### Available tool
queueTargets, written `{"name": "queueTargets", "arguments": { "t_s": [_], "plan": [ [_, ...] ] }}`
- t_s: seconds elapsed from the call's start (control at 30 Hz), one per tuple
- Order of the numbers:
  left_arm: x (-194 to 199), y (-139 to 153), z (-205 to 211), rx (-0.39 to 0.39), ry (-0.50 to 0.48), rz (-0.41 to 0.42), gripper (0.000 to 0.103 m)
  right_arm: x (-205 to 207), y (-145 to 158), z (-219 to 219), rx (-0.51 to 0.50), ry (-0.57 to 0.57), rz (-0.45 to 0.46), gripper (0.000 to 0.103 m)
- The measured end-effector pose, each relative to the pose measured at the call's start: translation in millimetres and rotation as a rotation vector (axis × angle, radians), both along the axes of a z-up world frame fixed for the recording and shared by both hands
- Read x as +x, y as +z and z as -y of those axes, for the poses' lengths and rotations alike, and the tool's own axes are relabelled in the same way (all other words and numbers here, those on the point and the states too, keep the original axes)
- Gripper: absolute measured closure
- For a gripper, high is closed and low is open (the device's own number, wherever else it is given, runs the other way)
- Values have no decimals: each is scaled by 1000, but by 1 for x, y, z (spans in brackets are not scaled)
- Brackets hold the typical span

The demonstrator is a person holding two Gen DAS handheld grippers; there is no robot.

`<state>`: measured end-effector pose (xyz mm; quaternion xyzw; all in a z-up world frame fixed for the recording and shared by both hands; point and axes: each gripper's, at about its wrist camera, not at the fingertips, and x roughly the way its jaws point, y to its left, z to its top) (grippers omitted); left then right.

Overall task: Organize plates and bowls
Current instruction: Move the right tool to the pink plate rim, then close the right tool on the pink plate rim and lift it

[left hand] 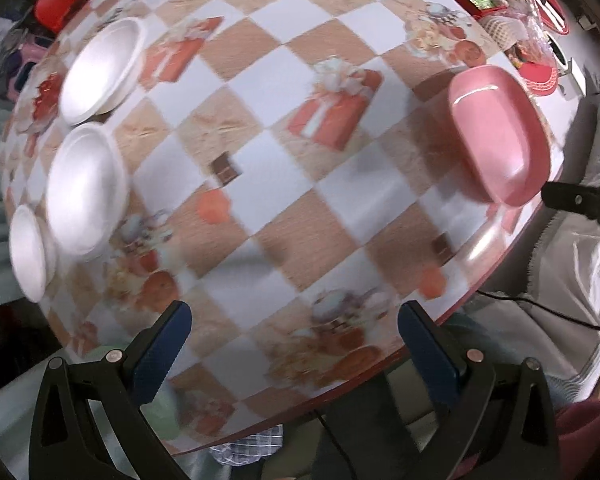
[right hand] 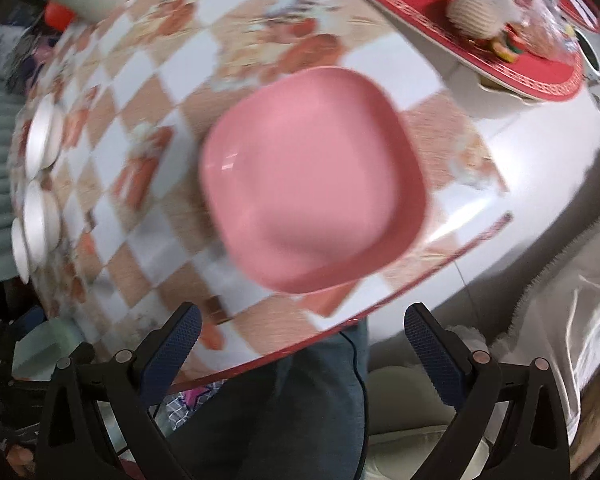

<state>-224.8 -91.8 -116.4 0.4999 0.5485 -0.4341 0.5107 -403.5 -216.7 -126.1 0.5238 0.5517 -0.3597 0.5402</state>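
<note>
Both tongs, left [left hand: 294, 338] and right [right hand: 302, 342], spread apart and empty above the checkered tabletop [left hand: 284, 184]; pink bowl [right hand: 314, 180] near its edge, white bowls [left hand: 86, 194] opposite

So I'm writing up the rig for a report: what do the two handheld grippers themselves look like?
Both look alike. The left gripper and right gripper each have a black plastic frame with triangular cut-outs, copper-coloured pivot pins, and two fingers faced with dark blue textured pads. A thin black cable hangs below the table edge. No markings are readable.
</note>
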Motion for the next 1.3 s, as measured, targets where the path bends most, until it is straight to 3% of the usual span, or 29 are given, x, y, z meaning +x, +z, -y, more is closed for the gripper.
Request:
{"name": "queueTargets", "arguments": {
  "t_s": [0.13,0.4,0.8,1.1,1.3],
  "plan": [
    [-21,-4,27,-11,14,-48,0,-16,-5,15,-17,-12,-33,1],
    [-65,-27,67,-9,3,-63,0,-29,-17,37,-29,10,-67,1],
    [-81,-65,93,-13,157,-36,0,-11,-40,62,-64,144,-80,1],
    [-86,-90,103,-6,202,-45,0,7,-66,67,-37,232,-75,1],
    [-96,-98,107,-9,179,-26,0,10,-73,65,-56,258,-88,0]
  ]
}}
